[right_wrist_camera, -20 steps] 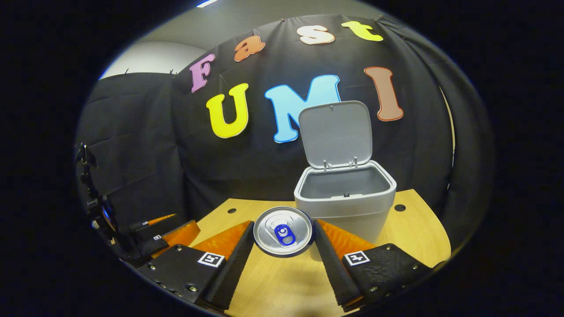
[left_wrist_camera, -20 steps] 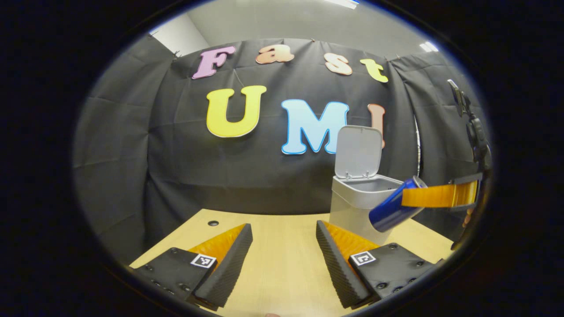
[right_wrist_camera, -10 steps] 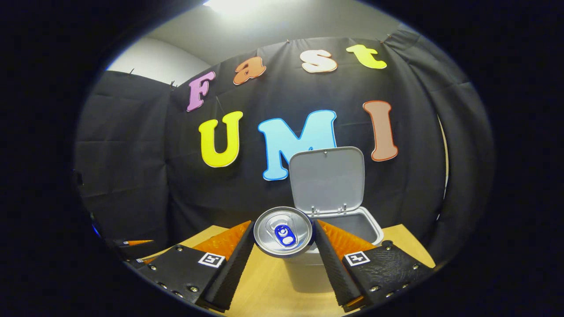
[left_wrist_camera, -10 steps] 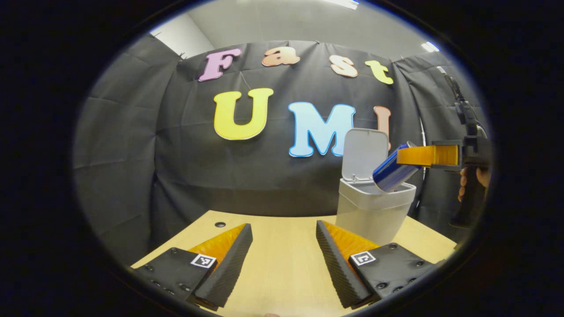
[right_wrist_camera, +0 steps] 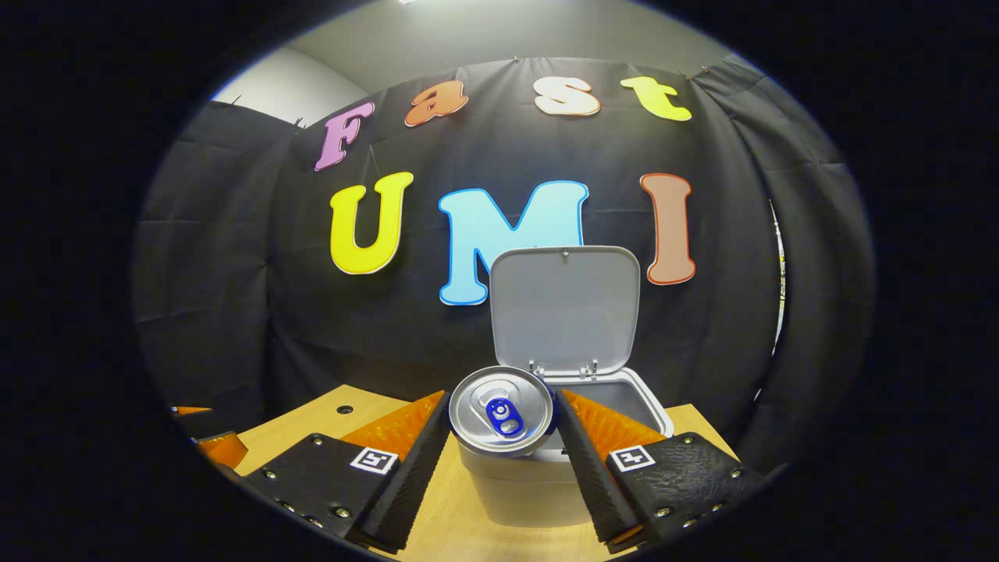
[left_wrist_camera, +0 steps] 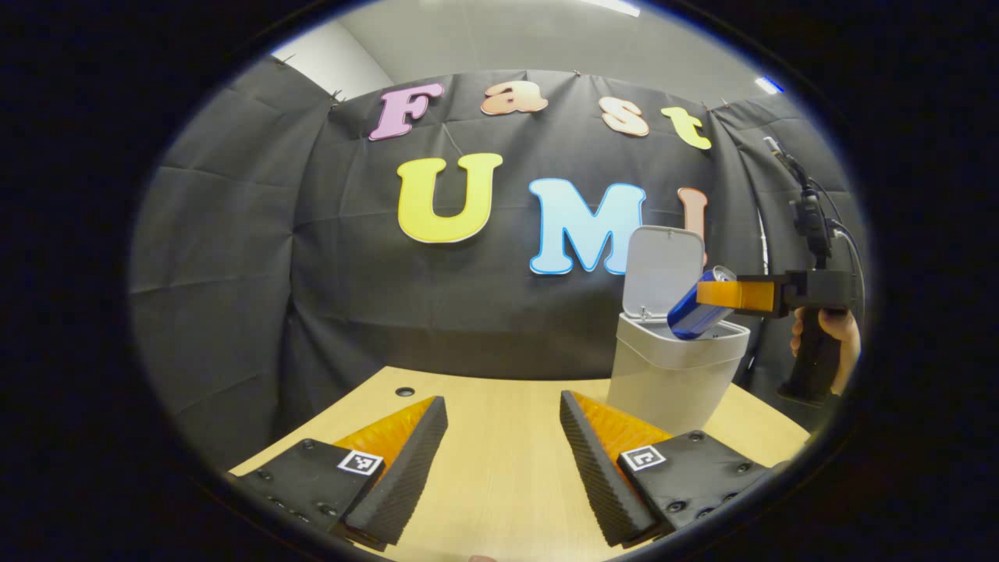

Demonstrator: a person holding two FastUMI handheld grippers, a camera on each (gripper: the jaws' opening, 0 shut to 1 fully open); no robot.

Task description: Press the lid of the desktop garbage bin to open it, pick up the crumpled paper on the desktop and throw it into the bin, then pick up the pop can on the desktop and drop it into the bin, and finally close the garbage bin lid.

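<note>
We keep the left gripper low over the desktop, fingers spread, holding nothing; we judge it parked so it stays out of the drop path. To its right sits the garbage bin, lid upright so the mouth is clear. Right gripper is clamped across the pop can, both fingers on its sides. We have the can tilted, base down over the bin's opening, so on release it should slide in. No crumpled paper visible; likely already binned.
</note>
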